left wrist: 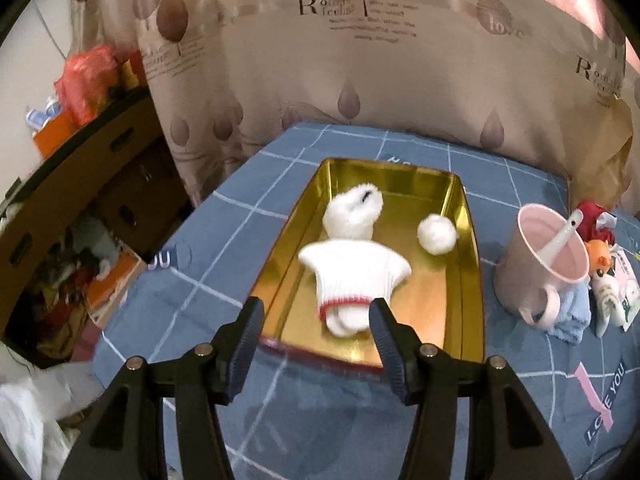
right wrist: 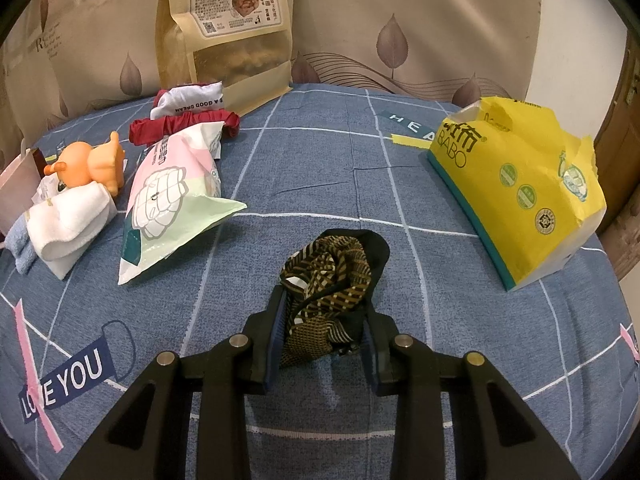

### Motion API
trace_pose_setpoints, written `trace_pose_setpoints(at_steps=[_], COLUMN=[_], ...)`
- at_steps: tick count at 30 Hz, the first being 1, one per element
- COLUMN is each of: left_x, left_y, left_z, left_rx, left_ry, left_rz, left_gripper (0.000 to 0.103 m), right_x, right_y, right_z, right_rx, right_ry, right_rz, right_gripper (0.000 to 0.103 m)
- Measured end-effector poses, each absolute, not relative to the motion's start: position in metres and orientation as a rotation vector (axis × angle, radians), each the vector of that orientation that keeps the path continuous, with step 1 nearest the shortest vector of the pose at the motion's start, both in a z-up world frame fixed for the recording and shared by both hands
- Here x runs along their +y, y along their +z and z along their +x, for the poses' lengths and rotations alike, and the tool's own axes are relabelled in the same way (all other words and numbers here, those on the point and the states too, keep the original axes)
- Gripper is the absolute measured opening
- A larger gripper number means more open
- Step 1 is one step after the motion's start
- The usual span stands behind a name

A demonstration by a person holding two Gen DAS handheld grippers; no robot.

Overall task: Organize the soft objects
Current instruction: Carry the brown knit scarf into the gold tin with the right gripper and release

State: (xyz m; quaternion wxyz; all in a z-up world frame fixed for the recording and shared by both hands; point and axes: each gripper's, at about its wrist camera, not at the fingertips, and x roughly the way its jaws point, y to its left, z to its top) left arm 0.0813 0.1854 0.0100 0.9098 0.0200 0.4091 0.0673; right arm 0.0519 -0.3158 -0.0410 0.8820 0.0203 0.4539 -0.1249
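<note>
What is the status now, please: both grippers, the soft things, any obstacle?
Left hand-held gripper open, above gold tray near end. White glove and pompom in tray. Right hand-held gripper shut on patterned cloth. No obstacle seen.

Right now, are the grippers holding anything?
The right hand-held gripper pinches the patterned dark cloth by its near end. The left hand-held gripper holds nothing.

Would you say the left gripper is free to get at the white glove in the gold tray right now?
Probably yes: the left gripper is open and empty, the white glove lies uncovered just ahead in the gold tray, with only its low rim between.
</note>
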Motion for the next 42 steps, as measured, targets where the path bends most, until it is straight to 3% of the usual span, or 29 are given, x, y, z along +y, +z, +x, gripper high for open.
trace_pose_setpoints(at_steps=[13, 25, 42], left_x=[0.201, 0.222, 0.238], left_y=[0.015, 0.012, 0.014], left_z=[0.078, 0.08, 0.071], left_rx=[0.838, 0.859, 0.865], left_ry=[0.123, 0.158, 0.182], left_rz=[-0.022, -0.103, -0.159], left_gripper=[0.056, 0.056, 0.056], right_x=[-0.311, -0.282, -0.093], right_y=[-0.03, 0.016, 0.079], right_z=[0.049, 0.057, 0.103], right_rx=[0.933, 0.876, 0.766], right_ry=[-0.279, -0.244, 0.23], right_rz=[0.038, 0.026, -0.05], right_gripper=[0.02, 0.018, 0.018])
